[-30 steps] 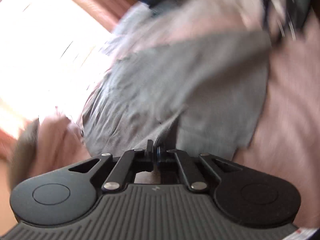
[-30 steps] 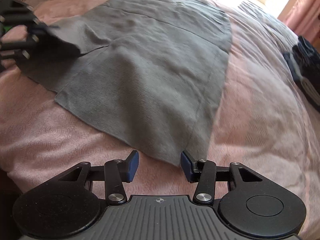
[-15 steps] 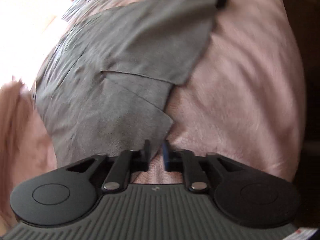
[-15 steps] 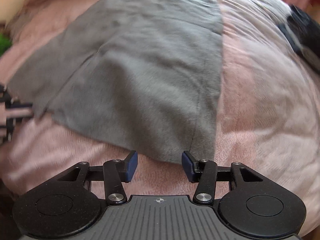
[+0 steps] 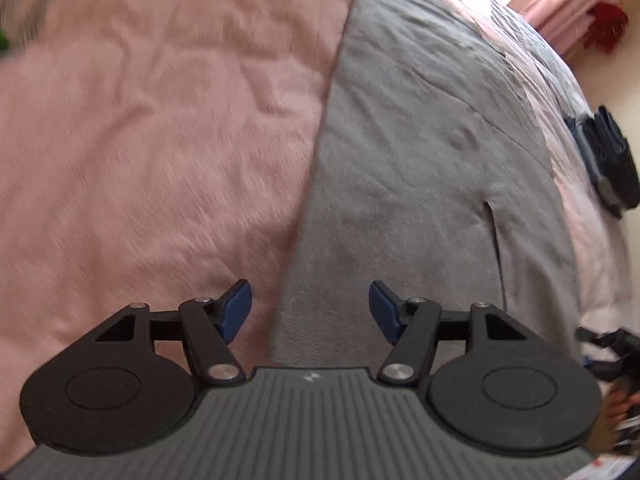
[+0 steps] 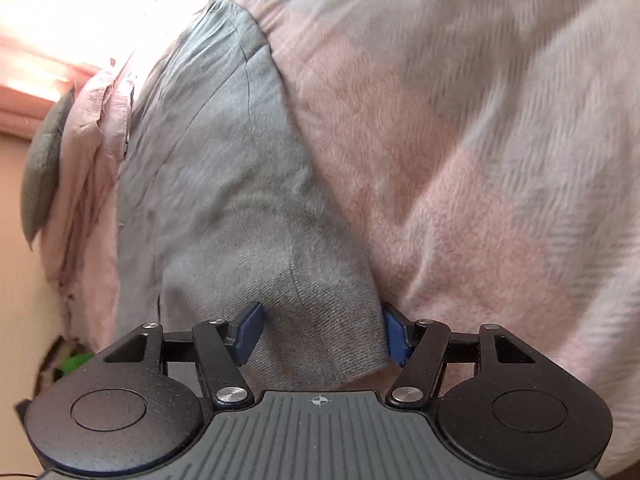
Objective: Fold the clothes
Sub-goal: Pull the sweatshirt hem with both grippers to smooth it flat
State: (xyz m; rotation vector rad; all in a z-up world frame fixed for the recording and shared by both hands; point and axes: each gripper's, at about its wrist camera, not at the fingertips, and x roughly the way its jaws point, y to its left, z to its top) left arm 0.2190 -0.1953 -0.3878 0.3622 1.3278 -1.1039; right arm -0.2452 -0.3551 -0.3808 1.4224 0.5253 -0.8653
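A pink blanket [image 5: 152, 128] covers the bed, and a grey garment [image 5: 420, 152] lies spread flat across it. The left gripper [image 5: 310, 312] has just been opening and hangs released over the garment's near edge. The right gripper [image 6: 322, 332], also just widened, straddles a corner of the cloth without pinching it. A dark bundle [image 5: 612, 160] lies near the bed's far edge

The cloth [image 5: 420, 168] is plain grey. The blanket [image 5: 152, 120] on the bed is soft pink, with pale grey squares in the right wrist view. Each claw is black with dark blue pads [image 5: 236, 312]. A dark blue and black bundle [image 5: 608, 160] lies at the bed's far right edge. The curtain [image 5: 568, 8] is pink, with something red [image 5: 604, 26] on it.
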